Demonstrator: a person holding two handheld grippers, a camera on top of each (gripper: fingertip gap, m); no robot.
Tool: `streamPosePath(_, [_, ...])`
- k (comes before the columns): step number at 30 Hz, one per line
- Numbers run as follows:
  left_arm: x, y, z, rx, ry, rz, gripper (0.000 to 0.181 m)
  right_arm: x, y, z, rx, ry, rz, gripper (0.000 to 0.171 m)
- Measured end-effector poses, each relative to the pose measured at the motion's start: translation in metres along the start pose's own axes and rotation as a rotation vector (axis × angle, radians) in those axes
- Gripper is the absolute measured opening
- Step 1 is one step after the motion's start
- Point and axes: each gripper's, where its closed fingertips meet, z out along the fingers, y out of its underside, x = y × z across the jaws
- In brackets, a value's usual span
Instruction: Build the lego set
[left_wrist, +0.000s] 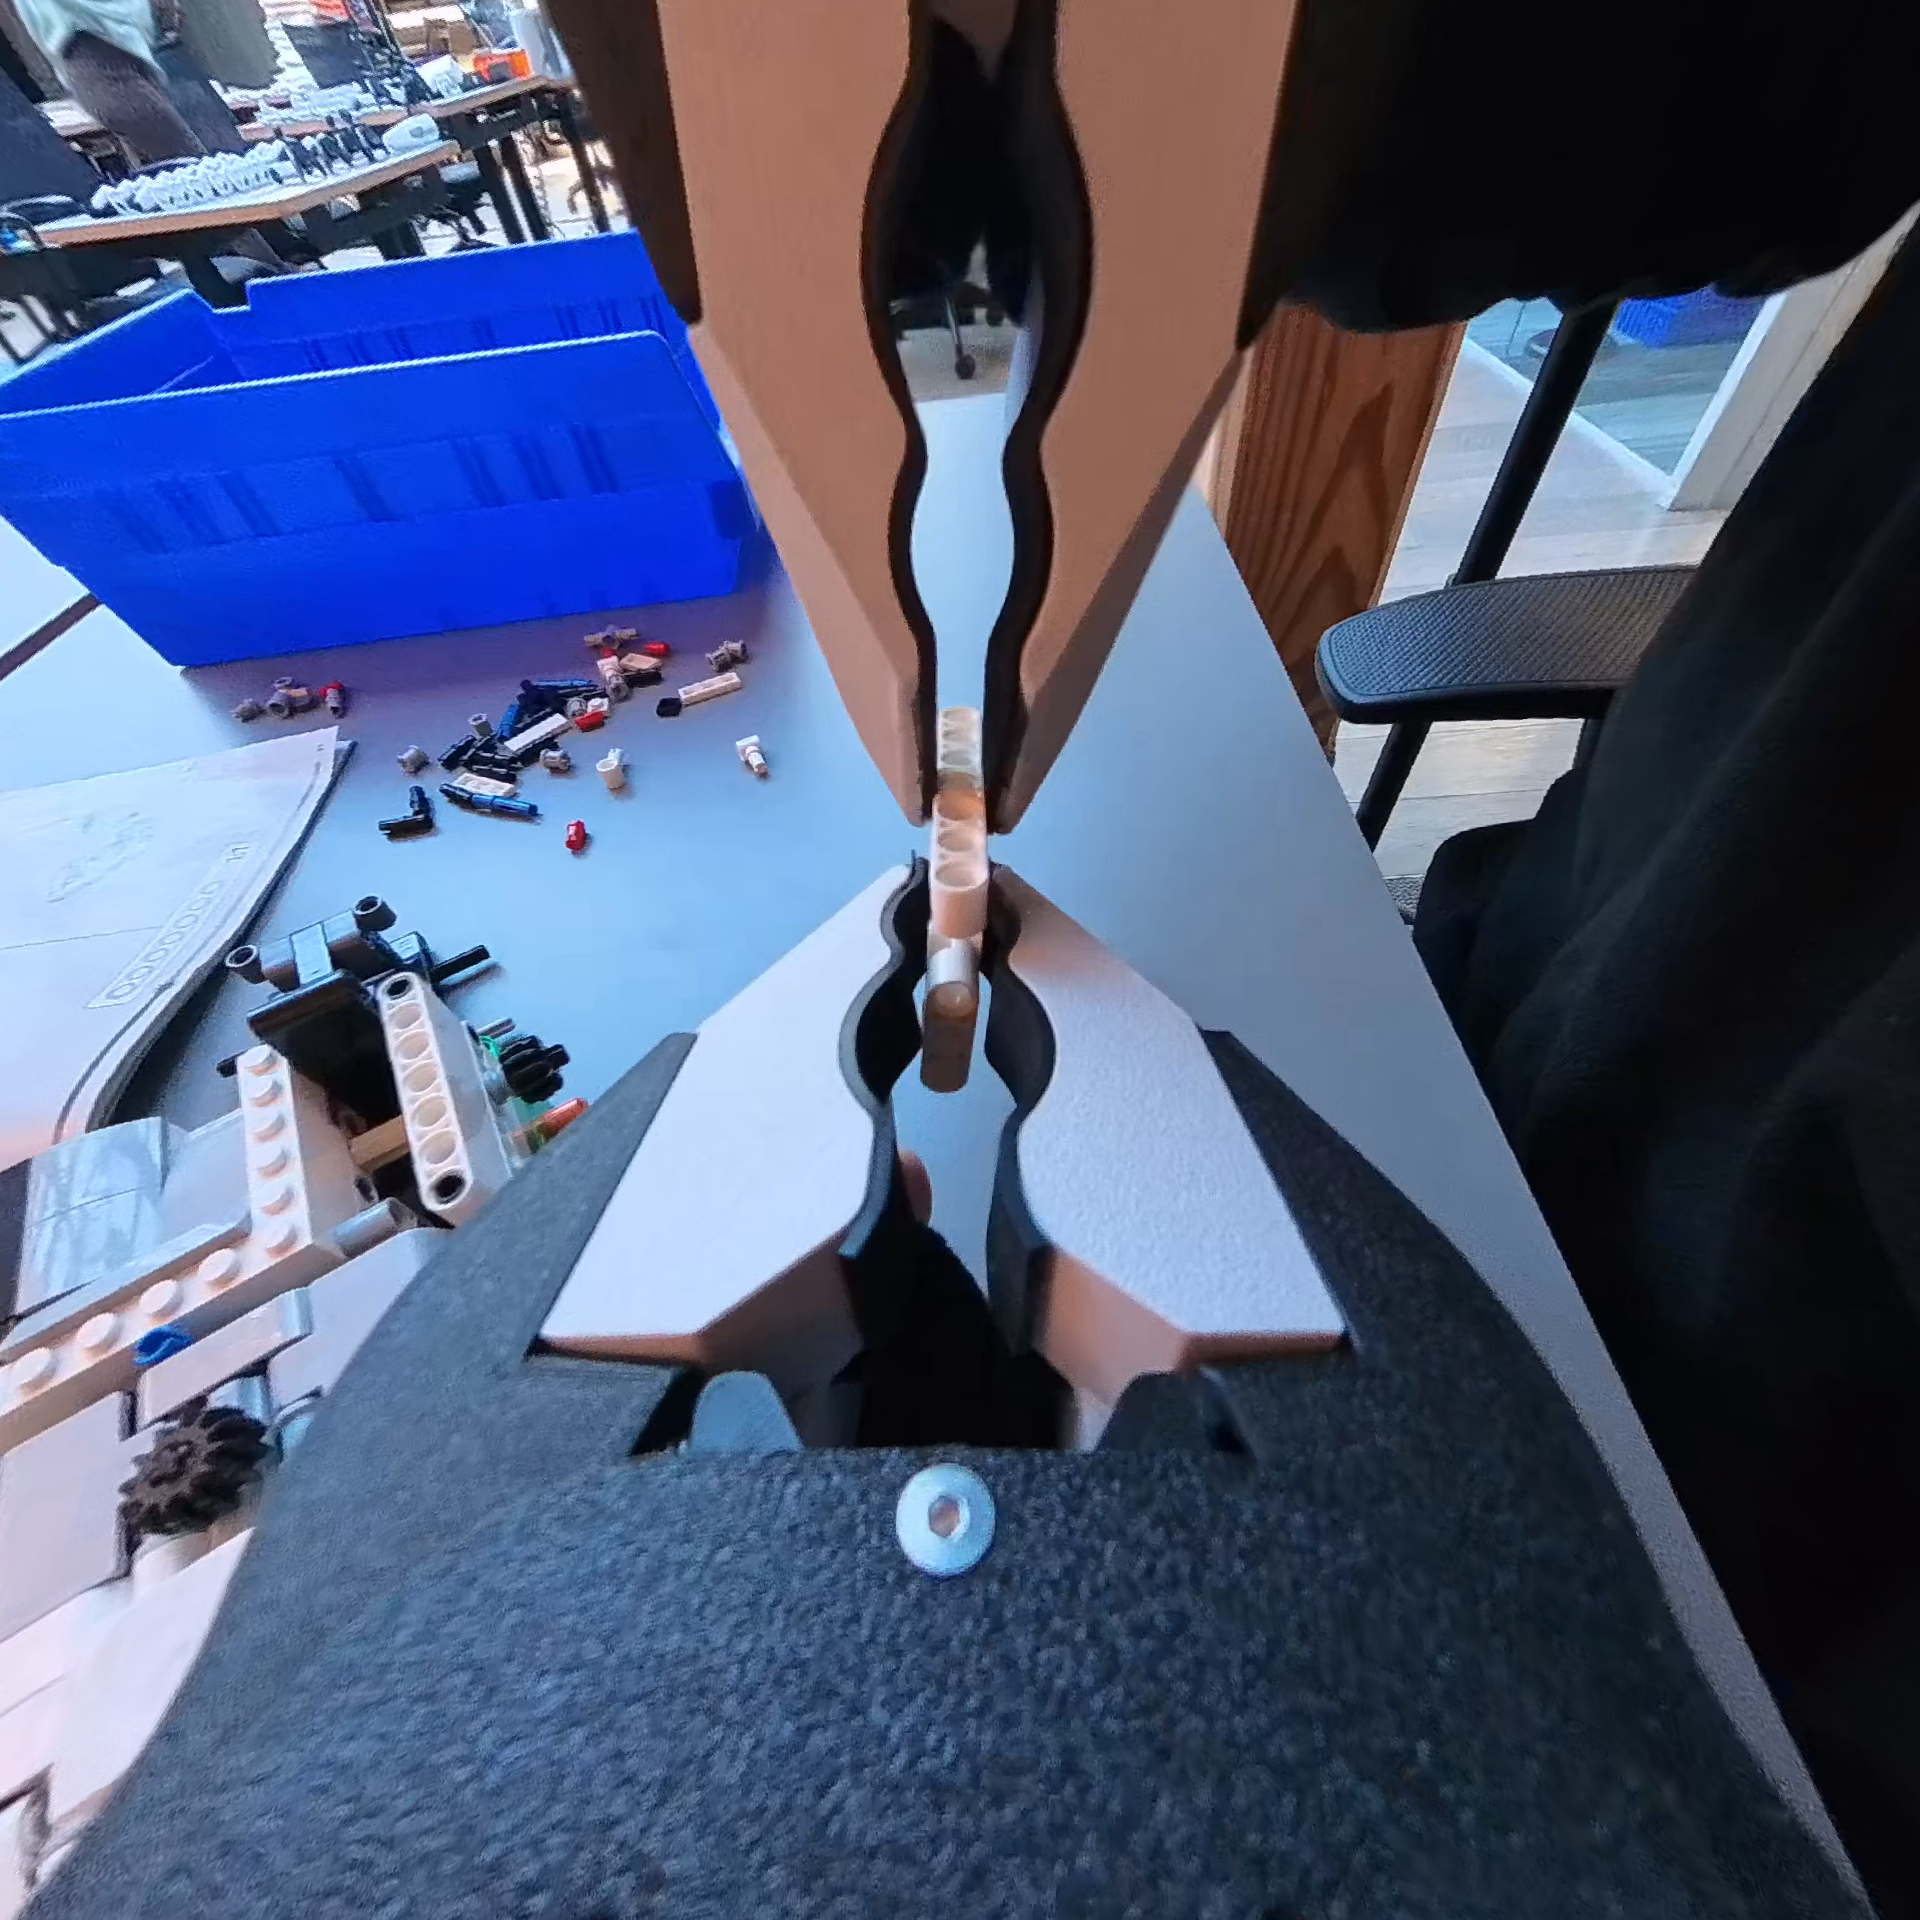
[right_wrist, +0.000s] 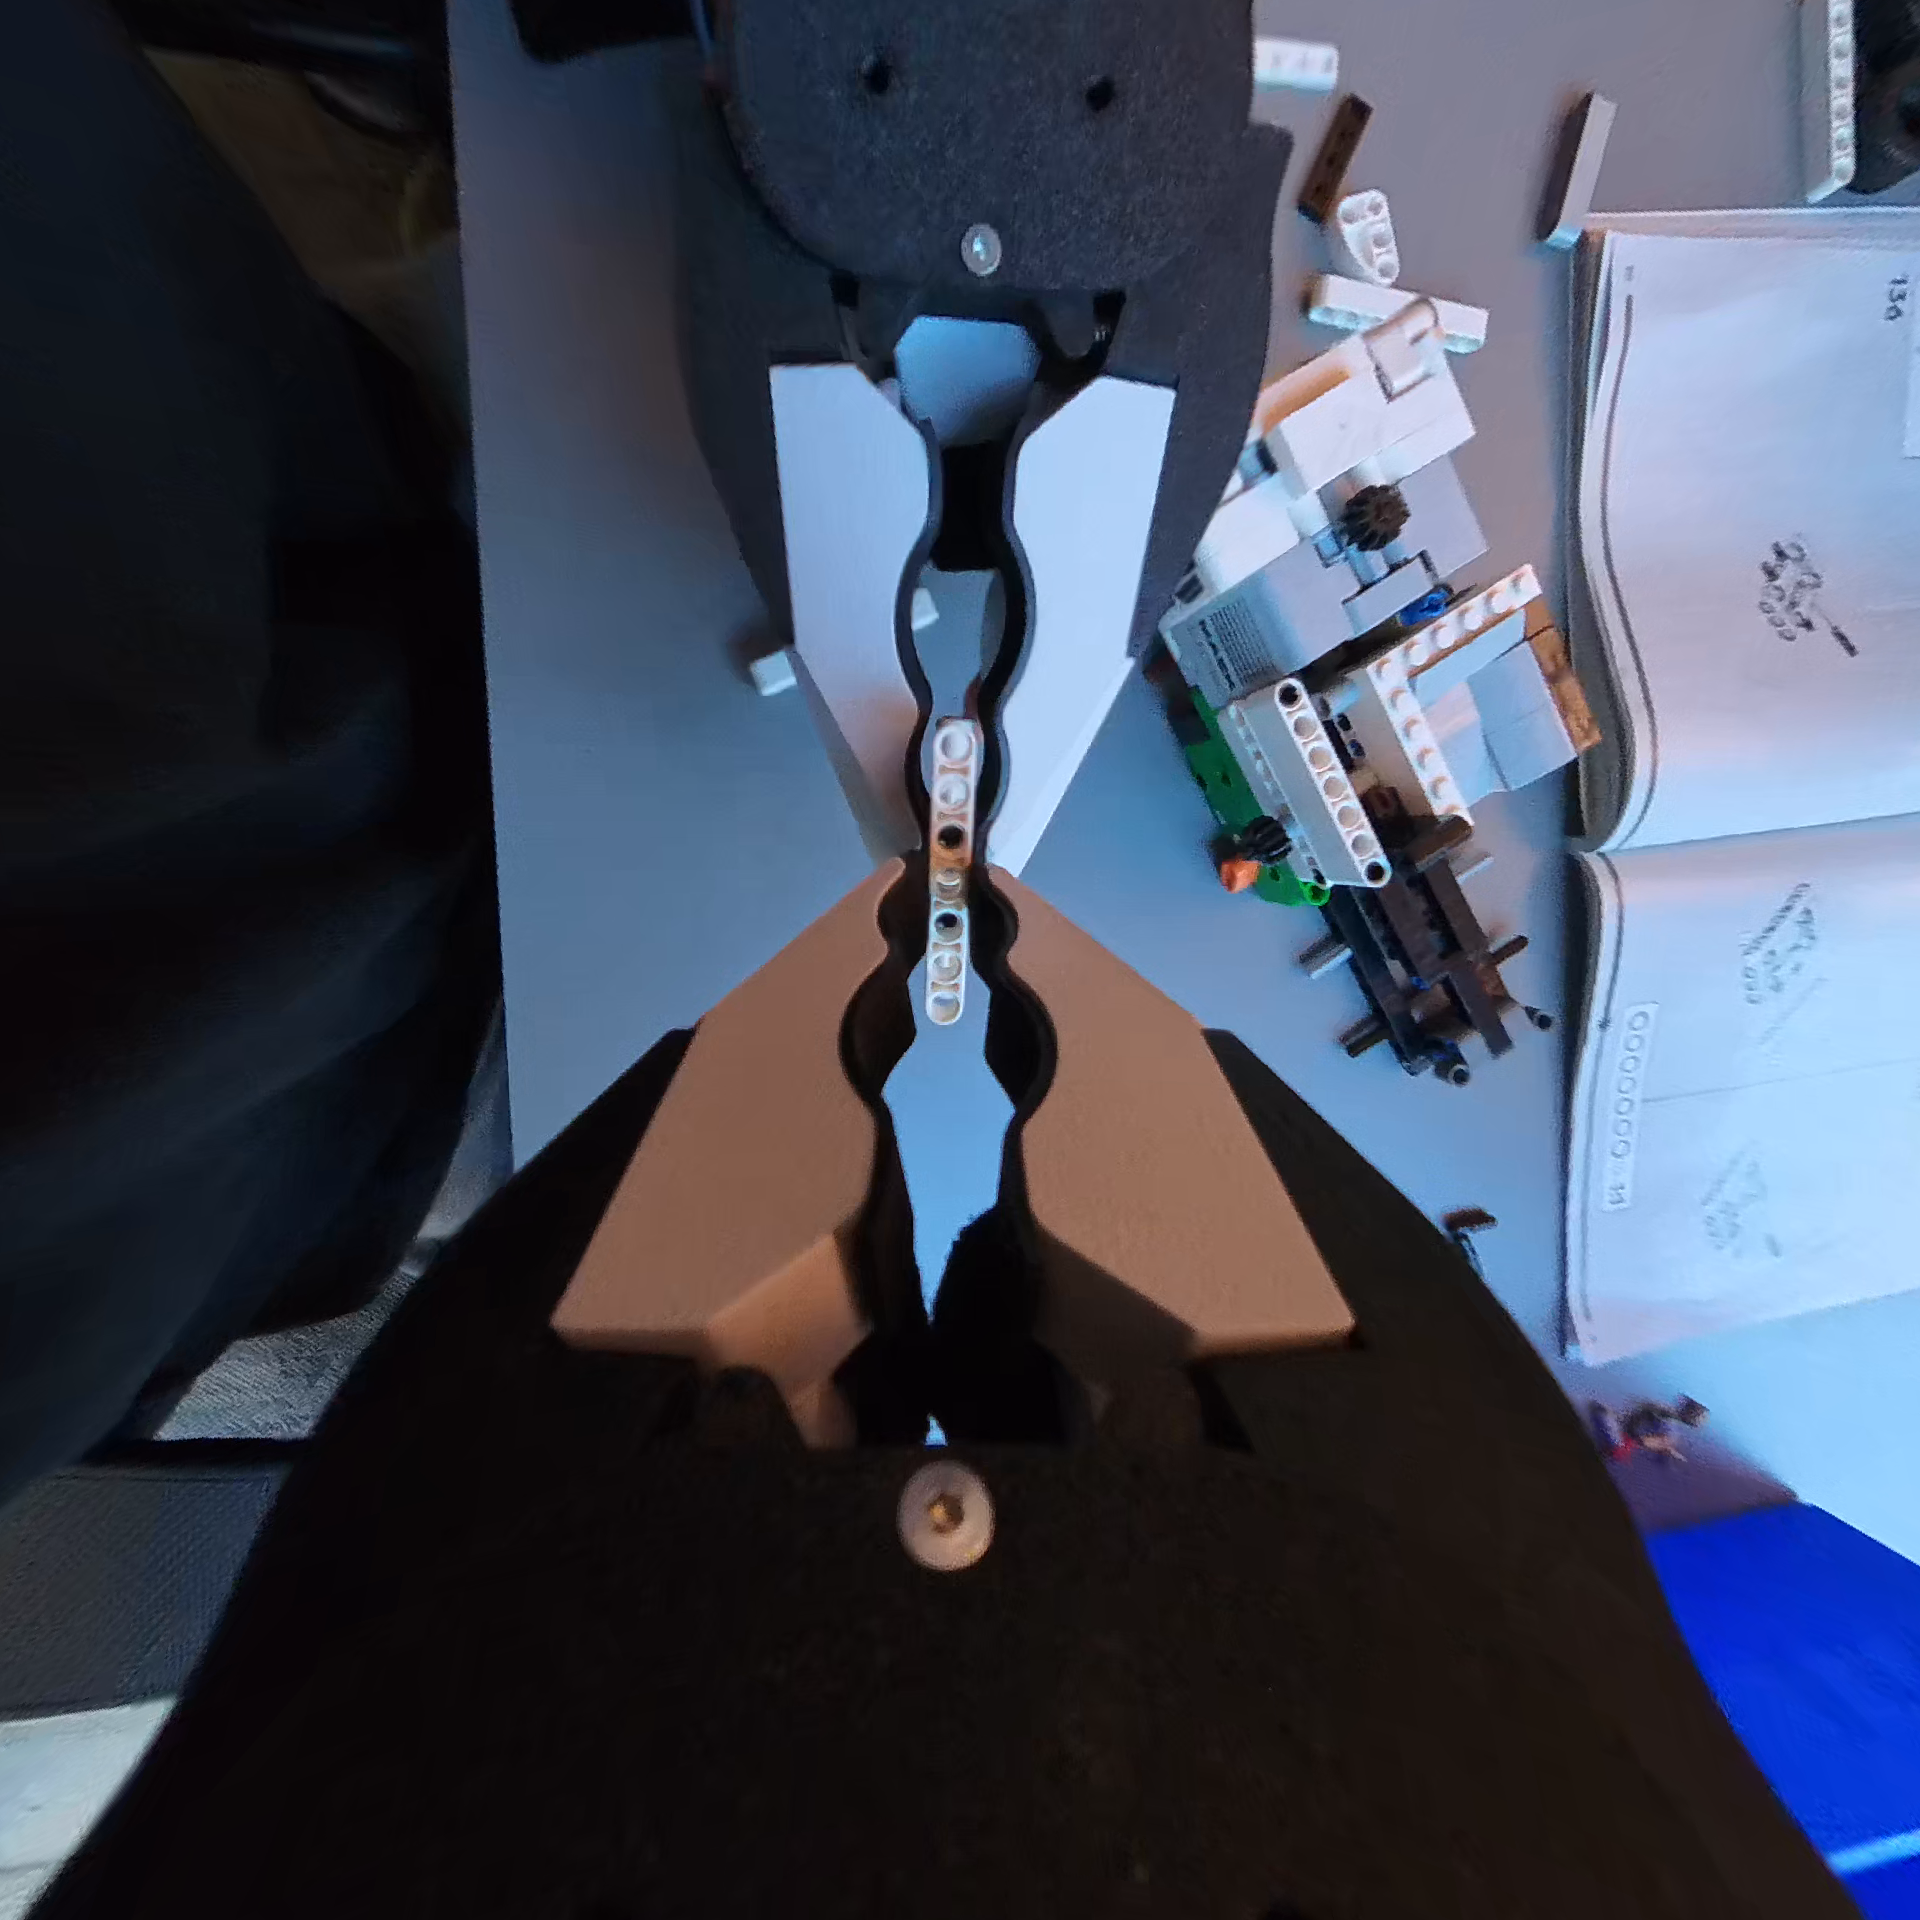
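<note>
A thin white beam with holes (left_wrist: 958, 862) is held in the air between both grippers, end to end. My left gripper (left_wrist: 956, 899) is shut on its near end. My right gripper (left_wrist: 961, 821) comes in from the top of the left wrist view and is shut on the far end. A short tan pin (left_wrist: 948, 1023) sticks out between the left jaws. In the right wrist view the beam (right_wrist: 945, 982) runs from my right gripper (right_wrist: 948, 875) into the left gripper (right_wrist: 953, 847) opposite. The partly built white, black and green model (left_wrist: 416, 1101) (right_wrist: 1351, 727) lies on the table beside them.
Loose small pieces (left_wrist: 561, 727) lie in front of a blue bin (left_wrist: 364, 499). An open instruction booklet (right_wrist: 1745, 520) lies beyond the model. The table edge, a wooden post (left_wrist: 1330, 468), a chair armrest (left_wrist: 1507, 644) and a person's dark clothing (left_wrist: 1714, 1039) are close by. The tips of both grippers are at nearly the same place.
</note>
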Motion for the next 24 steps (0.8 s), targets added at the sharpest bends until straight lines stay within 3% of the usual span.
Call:
streamPosePath(1, [0.0,0.0,0.0,-0.003,0.005,-0.004,0.004,-0.001,0.0,0.0,0.024,-0.016,0.018,0.007])
streamPosePath(8, [0.005,-0.009,-0.003,0.057,0.113,-0.187,0.005,0.0,-0.003,0.0,0.15,-0.101,0.083,0.007])
streamPosePath(18, [0.002,-0.012,-0.007,0.084,0.096,-0.171,0.005,0.003,-0.008,0.0,0.211,-0.188,0.175,0.007])
streamPosePath(20, [-0.001,-0.027,-0.014,0.166,0.11,-0.197,0.005,0.008,-0.018,-0.013,0.29,-0.188,0.209,0.008])
streamPosePath(22, [-0.005,-0.034,-0.02,0.195,0.065,-0.141,0.005,0.016,-0.023,-0.034,0.422,-0.164,0.263,0.021])
streamPosePath(24, [-0.006,-0.042,-0.025,0.235,-0.009,-0.047,0.005,0.026,-0.021,-0.055,0.612,-0.189,0.425,0.025])
